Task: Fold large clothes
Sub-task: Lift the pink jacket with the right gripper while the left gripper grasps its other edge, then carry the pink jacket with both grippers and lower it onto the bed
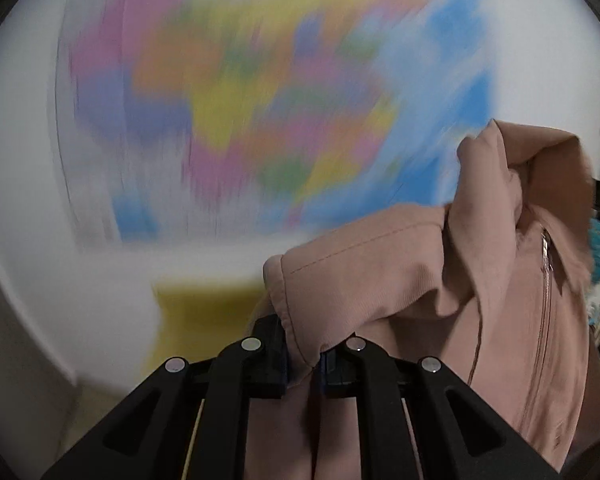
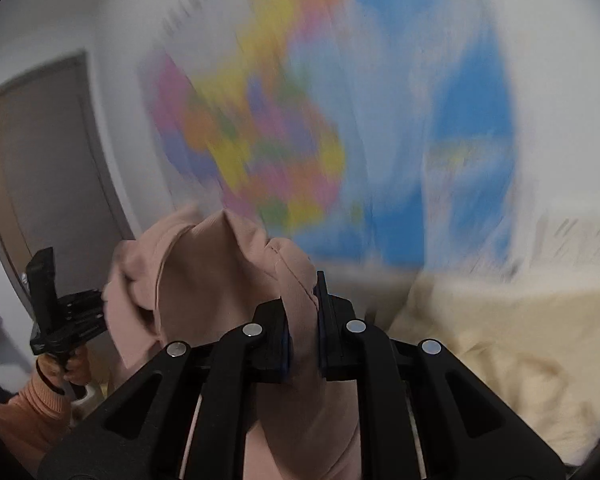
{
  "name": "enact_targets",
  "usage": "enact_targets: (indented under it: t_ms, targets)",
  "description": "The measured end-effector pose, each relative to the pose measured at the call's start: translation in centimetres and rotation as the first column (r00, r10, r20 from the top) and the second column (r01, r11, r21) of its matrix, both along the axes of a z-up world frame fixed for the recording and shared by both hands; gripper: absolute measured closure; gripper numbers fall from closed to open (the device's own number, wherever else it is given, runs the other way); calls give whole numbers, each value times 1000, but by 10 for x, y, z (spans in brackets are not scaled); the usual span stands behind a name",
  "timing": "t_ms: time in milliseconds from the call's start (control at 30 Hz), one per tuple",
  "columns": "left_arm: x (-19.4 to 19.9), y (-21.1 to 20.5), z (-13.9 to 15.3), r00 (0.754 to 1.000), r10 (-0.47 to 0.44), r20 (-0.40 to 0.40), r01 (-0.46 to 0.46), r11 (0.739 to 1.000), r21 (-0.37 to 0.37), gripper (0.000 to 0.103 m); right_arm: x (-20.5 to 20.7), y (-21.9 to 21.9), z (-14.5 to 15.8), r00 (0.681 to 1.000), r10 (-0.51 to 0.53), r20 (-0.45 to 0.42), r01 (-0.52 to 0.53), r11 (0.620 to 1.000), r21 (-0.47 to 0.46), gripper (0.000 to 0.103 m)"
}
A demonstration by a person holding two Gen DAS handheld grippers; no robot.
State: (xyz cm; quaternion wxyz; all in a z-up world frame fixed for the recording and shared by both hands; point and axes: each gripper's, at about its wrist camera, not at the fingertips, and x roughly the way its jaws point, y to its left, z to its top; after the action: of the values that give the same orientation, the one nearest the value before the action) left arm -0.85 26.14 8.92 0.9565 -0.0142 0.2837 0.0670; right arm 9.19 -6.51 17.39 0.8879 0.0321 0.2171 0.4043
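A dusty pink zip-up garment [image 1: 440, 276] hangs in the air between both grippers. My left gripper [image 1: 303, 354] is shut on a hemmed edge of it, and the cloth spreads off to the right with its zip [image 1: 546, 264] showing. My right gripper [image 2: 302, 320] is shut on another bunched edge of the pink garment [image 2: 212, 280], which drapes to the left. In the right wrist view the left gripper [image 2: 66, 316] shows at the far left, held by a hand in an orange sleeve [image 2: 40, 396]. The backgrounds are smeared by motion.
A large coloured wall map [image 1: 260, 100] [image 2: 300, 140] fills the wall ahead. A pale yellow bedsheet [image 2: 500, 352] lies below right, and a yellow surface [image 1: 204, 320] shows below the left gripper. A brown door [image 2: 40, 168] stands at the left.
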Motion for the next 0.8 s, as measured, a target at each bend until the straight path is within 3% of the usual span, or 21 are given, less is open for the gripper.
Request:
enact_targets:
  t_ms: [100,133,200,300,433,533,667,700,733,800]
  targets:
    - [52,23,-66,983,101,-152,-106,994,-28,94,53,46,-69,989,-12,-149,-3,996,-94,93]
    - [70,31,-91,971,108,-214,-119,992,-38,94,68,59,-88,983,-33,-180,10,991,-130,93]
    - [91,44,-116,960,102,-262,-128,988,-85,95,92,75,-115,978,-69,-198,32,982,-187,93]
    - [113,56,-119,959,95,-266,-129,985,-116,95,120,80,-137,962,-110,-251,59,977,-203,93]
    - [118,67,-106,964,86,-252,-115,988,-106,94,140,88,-134,963,-115,-245,68,979,-191,93]
    - [138,75,-115,955,105,-278,-137,986,-97,93,157,93,-140,958,-135,-253,94,981,-169,93]
    - [153,79,-146,929,98,-357,-146,983,-110,78,170,98,-164,928,-198,-317,131,967,-218,77]
    - [153,81,-148,929,96,-358,-144,984,-108,74,169,99,-166,925,-205,-321,136,965,-224,67]
    - [151,82,-147,931,96,-351,-142,984,-109,62,166,98,-165,924,-210,-319,141,964,-227,63]
    - [144,83,-140,942,94,-323,-135,985,-108,54,154,94,-157,936,-204,-286,143,965,-220,60]
